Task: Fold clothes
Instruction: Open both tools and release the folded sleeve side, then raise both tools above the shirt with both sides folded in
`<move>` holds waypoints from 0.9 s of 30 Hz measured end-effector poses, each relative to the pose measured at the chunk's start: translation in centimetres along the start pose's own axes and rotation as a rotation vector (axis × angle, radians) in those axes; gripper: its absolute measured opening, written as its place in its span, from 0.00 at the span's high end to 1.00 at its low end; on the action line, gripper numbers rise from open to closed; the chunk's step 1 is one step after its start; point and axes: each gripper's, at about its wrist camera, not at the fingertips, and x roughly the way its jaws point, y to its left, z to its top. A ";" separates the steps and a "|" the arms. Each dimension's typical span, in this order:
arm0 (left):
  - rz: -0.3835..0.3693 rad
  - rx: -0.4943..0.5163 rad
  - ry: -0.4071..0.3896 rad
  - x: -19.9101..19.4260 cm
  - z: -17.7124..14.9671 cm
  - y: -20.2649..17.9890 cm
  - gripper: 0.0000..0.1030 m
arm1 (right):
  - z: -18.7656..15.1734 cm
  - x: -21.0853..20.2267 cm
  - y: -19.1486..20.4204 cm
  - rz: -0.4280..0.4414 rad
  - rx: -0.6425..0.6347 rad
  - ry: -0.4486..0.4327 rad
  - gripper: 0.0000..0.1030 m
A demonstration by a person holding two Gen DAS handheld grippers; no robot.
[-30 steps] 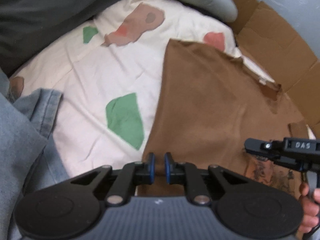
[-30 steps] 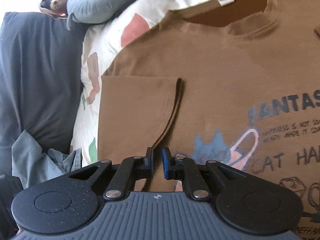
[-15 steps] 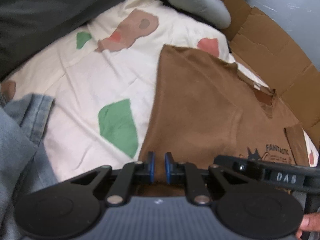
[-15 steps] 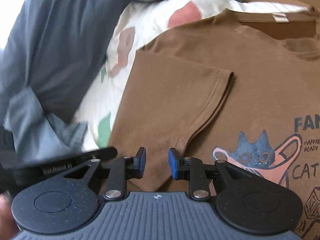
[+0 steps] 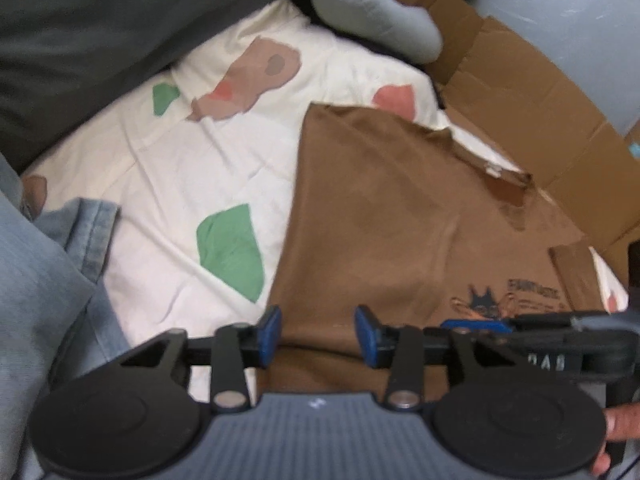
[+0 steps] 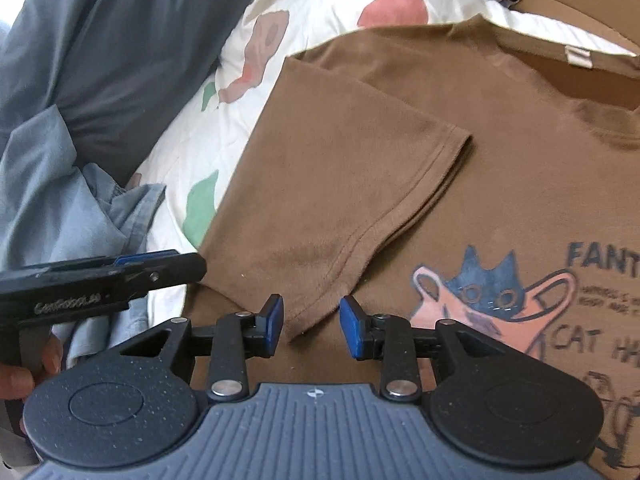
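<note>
Lying flat on a cream quilt with green, pink and tan patches (image 5: 200, 168), the brown cotton T-shirt with a blue cat print (image 5: 380, 220) has one short sleeve folded in over its chest (image 6: 352, 184). At the far left of the left wrist view a heap of pale blue denim (image 5: 44, 280) runs off the frame, so its shape cannot be told; above it a dark grey blanket (image 5: 100, 20) fills the corner. The left gripper (image 5: 318, 330) hangs over the shirt's near edge, its jaws just opened to a moderate gap – brown cloth shows between the blue pads, yet neither pad presses on it. To its right the right gripper (image 5: 476, 325) is seen side-on and blurred, partly hiding the print, with fingertips of the person's hand (image 5: 618, 432) cut off at the corner. Beyond the collar lie flattened brown cardboard (image 5: 540, 120) and a grey stuffed fabric roll (image 5: 376, 24).

From the right wrist view, the left gripper (image 6: 160, 266) enters at the left over the denim (image 6: 60, 208), the hand behind it mostly hidden. The right gripper (image 6: 312, 326) has its jaws just parted too – the sleeve's hemmed corner sits in the gap, unclamped. Lettering on the shirt is cropped at the right edge; only "FANT" and "CAT" read clearly.
</note>
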 end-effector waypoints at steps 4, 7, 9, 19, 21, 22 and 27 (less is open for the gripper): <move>-0.002 -0.001 -0.008 -2.4 0.8 -1.0 0.47 | 1.3 -3.4 -0.1 -0.019 0.017 -0.010 0.54; 0.000 -0.010 -0.012 -4.5 1.4 -1.7 0.38 | 2.1 -6.7 0.0 -0.043 0.029 -0.026 0.44; 0.005 -0.006 -0.021 -5.9 1.8 -2.2 0.31 | 2.5 -9.2 0.2 -0.057 0.027 -0.039 0.36; 0.023 -0.004 -0.006 -12.2 3.5 -5.1 0.12 | 2.8 -21.5 -0.9 -0.033 0.183 -0.102 0.09; 0.026 -0.013 0.000 -13.5 3.9 -5.7 0.12 | 2.8 -24.0 -1.0 -0.046 0.201 -0.116 0.08; 0.026 -0.015 0.002 -14.3 4.1 -6.0 0.11 | 2.8 -25.1 -1.0 -0.054 0.204 -0.121 0.08; 0.016 0.004 0.010 -17.8 4.4 -7.7 0.04 | 3.0 -30.9 -0.7 -0.099 0.216 -0.131 0.07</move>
